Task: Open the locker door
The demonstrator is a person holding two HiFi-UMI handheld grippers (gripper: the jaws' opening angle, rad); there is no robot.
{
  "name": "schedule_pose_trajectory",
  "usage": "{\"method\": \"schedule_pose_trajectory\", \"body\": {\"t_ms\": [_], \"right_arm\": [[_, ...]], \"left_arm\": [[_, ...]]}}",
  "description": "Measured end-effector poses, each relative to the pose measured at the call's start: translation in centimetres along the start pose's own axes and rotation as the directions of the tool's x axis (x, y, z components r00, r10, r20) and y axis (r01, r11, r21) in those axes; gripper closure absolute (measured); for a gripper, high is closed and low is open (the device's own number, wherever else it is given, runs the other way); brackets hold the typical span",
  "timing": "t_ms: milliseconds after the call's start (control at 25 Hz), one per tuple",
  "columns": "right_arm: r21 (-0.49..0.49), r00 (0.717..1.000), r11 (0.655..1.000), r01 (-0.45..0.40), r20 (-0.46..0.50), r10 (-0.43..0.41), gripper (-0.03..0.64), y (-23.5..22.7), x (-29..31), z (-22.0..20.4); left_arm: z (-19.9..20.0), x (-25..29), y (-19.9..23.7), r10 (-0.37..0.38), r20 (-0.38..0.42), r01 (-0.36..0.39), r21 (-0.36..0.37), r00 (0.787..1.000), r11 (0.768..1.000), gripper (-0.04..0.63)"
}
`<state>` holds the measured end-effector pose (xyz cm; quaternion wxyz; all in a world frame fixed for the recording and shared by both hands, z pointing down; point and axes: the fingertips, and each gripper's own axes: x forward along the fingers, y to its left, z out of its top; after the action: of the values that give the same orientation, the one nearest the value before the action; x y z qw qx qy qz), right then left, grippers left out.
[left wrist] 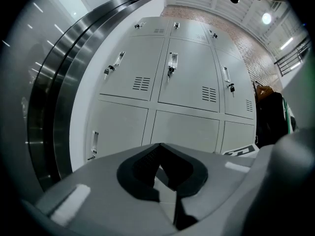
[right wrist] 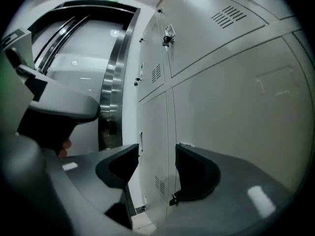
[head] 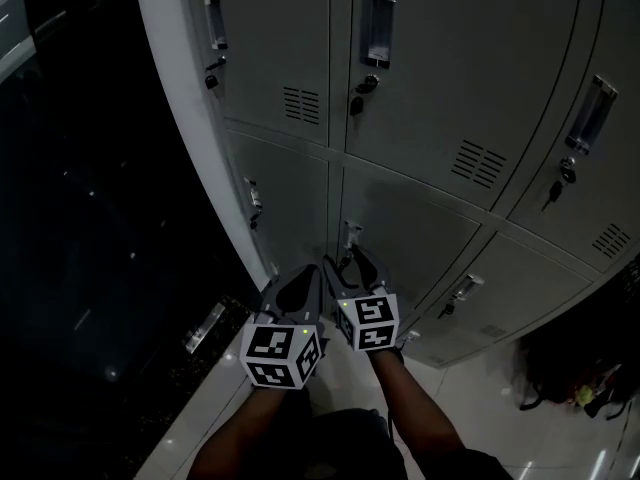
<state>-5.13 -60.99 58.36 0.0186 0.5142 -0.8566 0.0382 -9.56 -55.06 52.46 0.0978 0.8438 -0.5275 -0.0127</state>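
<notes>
Approach step: the right tool [head: 352, 264], released and empty, sits near the lower locker door [head: 425, 236] handle [head: 350, 235]. The left tool [head: 303, 283] is clenched on nothing. Next, I judge, the right tool must close on that handle.

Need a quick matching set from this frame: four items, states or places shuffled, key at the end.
1 left claw
2 right claw
3 dark bag
4 key

A on the floor, far right
B jaws apart, gripping nothing
C hanging at an upper door
D jaws together, gripping nothing

Pairs: 1-D, 2-B, 3-A, 4-C
</notes>
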Motion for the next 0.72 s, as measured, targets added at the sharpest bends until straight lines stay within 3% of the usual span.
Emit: {"method": "schedule_pose_trajectory", "body": {"t_ms": [720], "right_arm": [[0.045, 0.994, 0.994, 0.104, -0.017, -0.104, 0.387, -3.7, 6.1, -4.0]], "left_arm": [[-2.4, 1.9, 3.4, -0.023, 0.009, 0.023, -0.002, 1.000, 1.000, 0.589]]}}
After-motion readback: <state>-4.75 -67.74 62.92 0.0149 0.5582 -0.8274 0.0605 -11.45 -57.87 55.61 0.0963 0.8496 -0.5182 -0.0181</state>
